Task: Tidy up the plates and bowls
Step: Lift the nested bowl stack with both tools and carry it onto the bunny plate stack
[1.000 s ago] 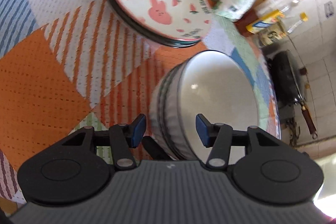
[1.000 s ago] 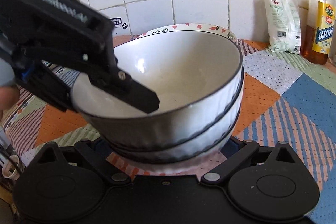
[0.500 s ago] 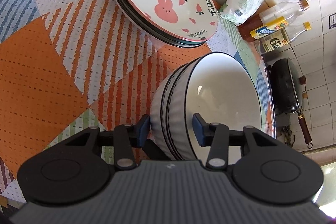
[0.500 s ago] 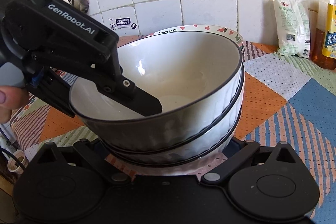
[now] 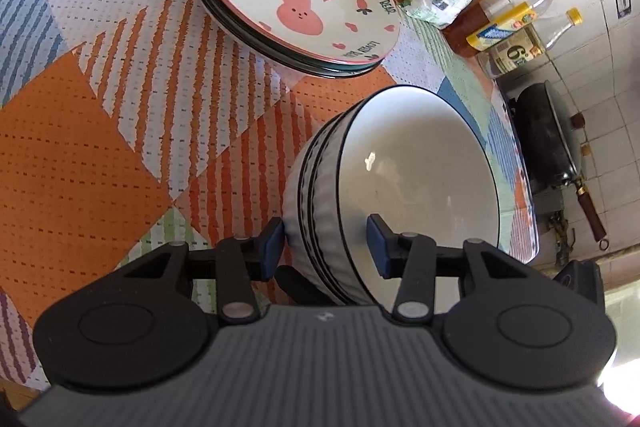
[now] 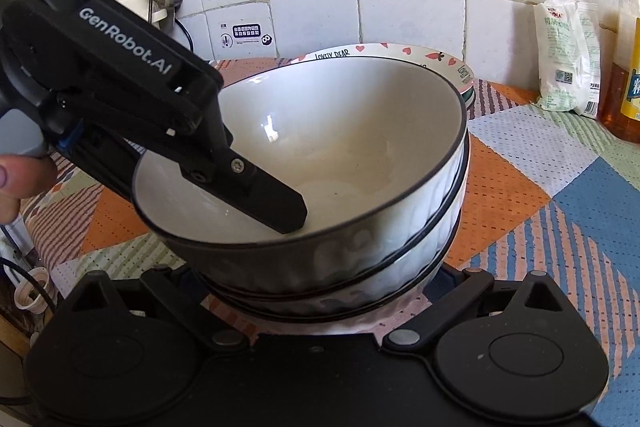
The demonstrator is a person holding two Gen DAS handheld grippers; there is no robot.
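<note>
Left wrist view shows your left gripper [image 5: 325, 247] straddling the near rim of the stacked bowls [image 5: 408, 183], one blue pad inside the top bowl, the other against the outer wall; its jaws have just been closing on that rim. Beyond the bowls sits the stack of bunny plates [image 5: 296, 7] on the patchwork cloth [image 5: 80, 147]. Your right gripper [image 6: 320, 291] is low at the base of the stack, fingertips hidden behind the bowls, so you cannot tell its grip.
</note>
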